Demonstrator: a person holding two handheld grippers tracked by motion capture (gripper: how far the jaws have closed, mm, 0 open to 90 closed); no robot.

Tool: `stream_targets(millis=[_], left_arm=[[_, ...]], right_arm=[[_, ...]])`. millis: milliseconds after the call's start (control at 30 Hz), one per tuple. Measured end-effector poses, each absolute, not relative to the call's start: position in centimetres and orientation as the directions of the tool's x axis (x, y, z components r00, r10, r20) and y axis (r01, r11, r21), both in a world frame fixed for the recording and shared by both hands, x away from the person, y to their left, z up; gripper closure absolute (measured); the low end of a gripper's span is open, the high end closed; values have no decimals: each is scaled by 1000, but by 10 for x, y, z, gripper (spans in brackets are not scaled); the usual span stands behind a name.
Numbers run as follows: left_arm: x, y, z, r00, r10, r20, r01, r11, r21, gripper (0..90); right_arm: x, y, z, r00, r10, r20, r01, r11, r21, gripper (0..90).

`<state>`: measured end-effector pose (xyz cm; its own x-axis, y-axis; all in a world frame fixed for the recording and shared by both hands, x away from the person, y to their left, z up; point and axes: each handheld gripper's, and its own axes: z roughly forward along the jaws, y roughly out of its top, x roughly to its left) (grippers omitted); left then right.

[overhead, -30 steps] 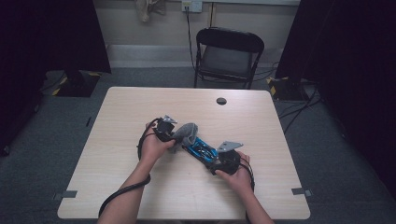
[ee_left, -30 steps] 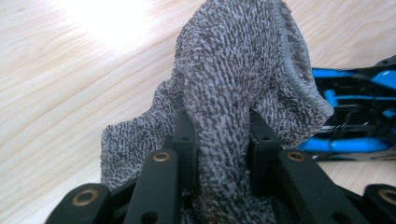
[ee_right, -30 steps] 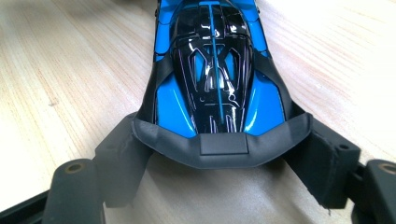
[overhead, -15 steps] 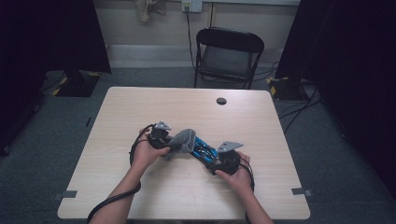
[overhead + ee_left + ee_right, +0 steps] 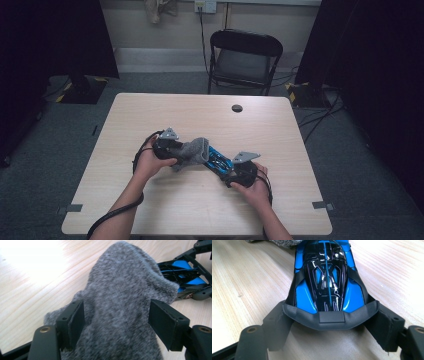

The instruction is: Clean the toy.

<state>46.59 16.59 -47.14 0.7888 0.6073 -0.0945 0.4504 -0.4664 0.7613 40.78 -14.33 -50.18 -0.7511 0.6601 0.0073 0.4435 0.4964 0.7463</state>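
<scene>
reaching in from the near edge, the person's left forearm angles up and right, its hand wrapped around the left gripper point(image 5: 172, 150) at mid-worktop. in the left gripper view its jaws stand apart with a grey sock point(image 5: 125, 305) between them; the left pad touches the cloth, the right pad looks just clear of it, so i cannot tell if it really grips. the sock point(image 5: 192, 151) lies bunched on the worktop point(image 5: 150, 107), its far end draped over the nose of a blue-and-black toy car point(image 5: 218, 161). the car lies slantwise between the two grippers, pointing toward the left one. the right forearm comes up from the bottom edge, the hand cupping the right gripper point(image 5: 239, 172) just right of centre. in the right gripper view its jaws sit at either side of the car's point(image 5: 325, 277) grey rear bumper, pressed against the ends, holding it. bare wood lies open all round, widest toward the far edge, where a small dark disc point(image 5: 237, 108) sits alone. a black chair point(image 5: 245, 60) stands beyond that edge. no writing can be read.
</scene>
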Motion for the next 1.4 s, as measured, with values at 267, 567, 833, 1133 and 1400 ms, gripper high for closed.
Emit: stream_targets(millis=[267,567,833,1133,1400], left_arm=[[466,161,-485,817,569,-95,444,-515,733,352],[458,151,-479,775,627,-79,500,-531,684,701],[445,131,-445,790,593,-155,499,-475,725,739],[429,70,-448,853,500,-151,441,-535,721,739],[426,41,-456,879,457,-134,402,-561,724,736]], right_arm=[[408,-143,-502,-750,661,8,444,495,747,254],[407,-143,-502,-749,663,7,444,494,748,255],[407,-143,-502,-749,662,7,444,494,747,254],[407,-143,-502,-749,662,7,444,494,747,254],[407,-143,-502,-749,663,7,445,494,747,254]])
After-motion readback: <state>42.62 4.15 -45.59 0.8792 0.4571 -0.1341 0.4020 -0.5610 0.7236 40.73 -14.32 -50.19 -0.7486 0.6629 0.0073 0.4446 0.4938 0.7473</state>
